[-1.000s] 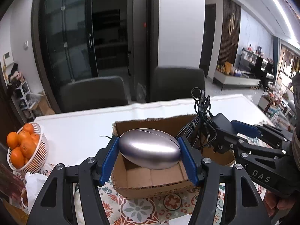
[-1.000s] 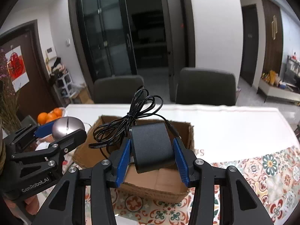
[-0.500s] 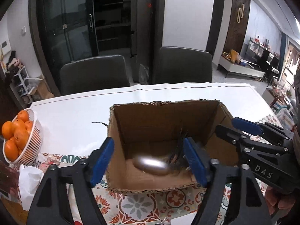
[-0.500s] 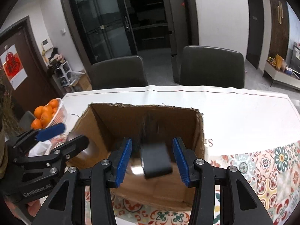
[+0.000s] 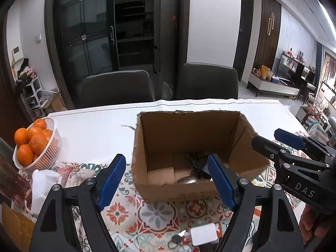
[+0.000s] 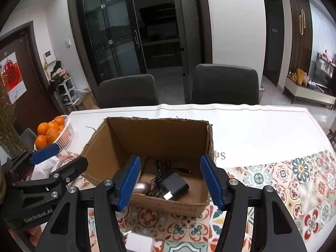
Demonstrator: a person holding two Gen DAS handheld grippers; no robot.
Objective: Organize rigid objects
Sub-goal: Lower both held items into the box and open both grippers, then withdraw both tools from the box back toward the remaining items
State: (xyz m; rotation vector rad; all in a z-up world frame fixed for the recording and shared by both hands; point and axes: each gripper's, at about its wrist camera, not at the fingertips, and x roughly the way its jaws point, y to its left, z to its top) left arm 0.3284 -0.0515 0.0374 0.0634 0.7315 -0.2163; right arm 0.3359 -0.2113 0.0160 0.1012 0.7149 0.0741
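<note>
An open cardboard box (image 5: 189, 130) (image 6: 157, 138) stands on the patterned cloth. On its floor lie a silver egg-shaped object (image 5: 188, 180) (image 6: 142, 187) and a black power adapter (image 6: 175, 183) (image 5: 202, 162) with its coiled cable (image 6: 160, 171). My left gripper (image 5: 166, 161) hovers over the box's near wall, its jaws opening with nothing between the pads. My right gripper (image 6: 170, 159) hangs over the near wall too, jaws opening and empty. Each gripper shows in the other's view: the right gripper (image 5: 275, 140) beside the box's right wall, the left gripper (image 6: 61, 159) by its left wall.
A white basket of oranges (image 5: 35, 145) (image 6: 54, 132) sits at the table's left edge, with crumpled white paper (image 5: 44, 180) in front of it. A small white box (image 5: 203, 234) lies on the cloth near me. Two dark chairs (image 6: 224, 84) stand behind the white table (image 6: 262, 130).
Both grippers let go: the silver object and the adapter with its cable dropped out of the jaws into the box. Both pairs of jaws now stand wider, and both grippers sit back from the box.
</note>
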